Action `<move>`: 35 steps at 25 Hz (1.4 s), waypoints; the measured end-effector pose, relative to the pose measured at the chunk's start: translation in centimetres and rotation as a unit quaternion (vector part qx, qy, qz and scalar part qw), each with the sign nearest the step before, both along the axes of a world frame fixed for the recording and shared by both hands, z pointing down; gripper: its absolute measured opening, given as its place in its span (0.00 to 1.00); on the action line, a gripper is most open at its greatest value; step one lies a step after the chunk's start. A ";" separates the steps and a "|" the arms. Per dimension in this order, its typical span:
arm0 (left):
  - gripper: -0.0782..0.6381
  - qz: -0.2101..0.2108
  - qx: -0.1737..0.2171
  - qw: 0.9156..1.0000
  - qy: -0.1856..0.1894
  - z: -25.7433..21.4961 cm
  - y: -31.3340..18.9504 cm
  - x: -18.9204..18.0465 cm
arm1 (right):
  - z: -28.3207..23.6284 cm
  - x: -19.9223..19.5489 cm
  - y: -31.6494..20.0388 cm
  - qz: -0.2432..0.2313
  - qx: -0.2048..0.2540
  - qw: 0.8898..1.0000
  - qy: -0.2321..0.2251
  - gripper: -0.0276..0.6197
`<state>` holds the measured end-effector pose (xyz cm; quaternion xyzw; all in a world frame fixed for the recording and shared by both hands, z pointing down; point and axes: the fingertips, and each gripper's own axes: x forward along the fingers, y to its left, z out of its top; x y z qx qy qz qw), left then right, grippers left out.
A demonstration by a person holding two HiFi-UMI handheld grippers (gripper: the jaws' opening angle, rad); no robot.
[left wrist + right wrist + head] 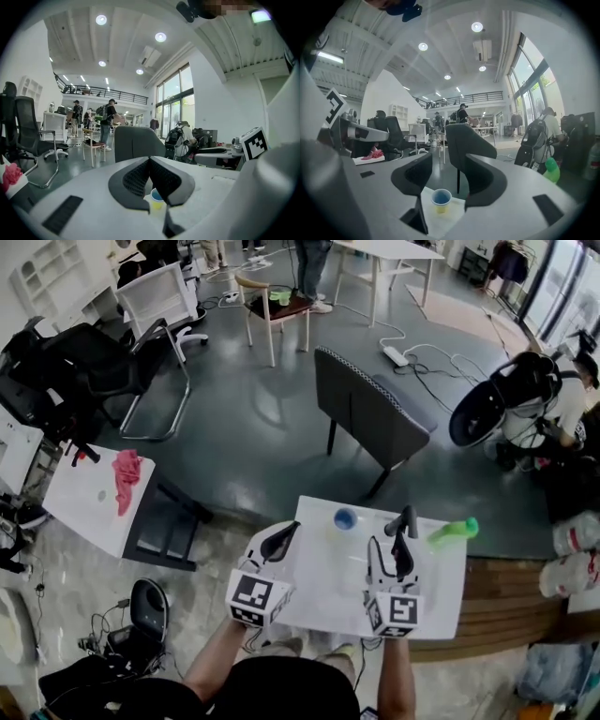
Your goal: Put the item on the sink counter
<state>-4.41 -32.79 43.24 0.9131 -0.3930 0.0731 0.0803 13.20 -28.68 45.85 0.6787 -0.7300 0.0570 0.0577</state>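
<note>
Small cup (440,200) — probably light, thin-walled, easily crushed; grip mid-body, gently. Right tongs (448,165) stand open, left tongs (150,162) closed — both empty.

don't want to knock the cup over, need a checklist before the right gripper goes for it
1. Right gripper open: ok, fingers apart, touching nothing.
2. Cup upright on the table: ok.
3. Cup lined up with the gap: ok, ahead of the fingertips, slightly left of centre.
4. Left gripper out of the way: ok, shut and empty, off to the cup's left.
5. Green bottle clear of the approach: ok, at the table's right edge.
6. Sink counter located: cannot tell, no view shows it.
</note>
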 end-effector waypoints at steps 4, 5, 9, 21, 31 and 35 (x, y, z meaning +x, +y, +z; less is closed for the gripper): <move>0.11 0.006 0.011 1.000 0.003 -1.1 1.1 0.2 | -0.6 0.9 2.3 0.014 0.008 1.000 0.003 0.32; 0.11 0.008 0.014 1.000 0.003 -1.3 1.3 0.2 | -0.8 1.0 2.9 0.018 0.010 1.000 0.002 0.31; 0.11 0.016 0.014 1.000 0.003 -1.8 2.2 0.4 | -1.4 1.7 4.6 0.032 0.014 0.999 0.001 0.25; 0.11 0.040 0.019 0.999 0.003 -2.6 3.9 1.5 | -3.1 2.8 7.2 0.059 0.026 0.998 0.013 0.08; 0.11 0.045 0.017 0.999 -0.002 -2.1 4.6 1.9 | -2.3 3.2 8.4 0.061 0.023 0.998 0.010 0.04; 0.11 0.044 0.015 0.999 -0.003 -1.9 4.7 2.0 | -2.5 3.3 8.2 0.060 0.026 0.998 0.010 0.04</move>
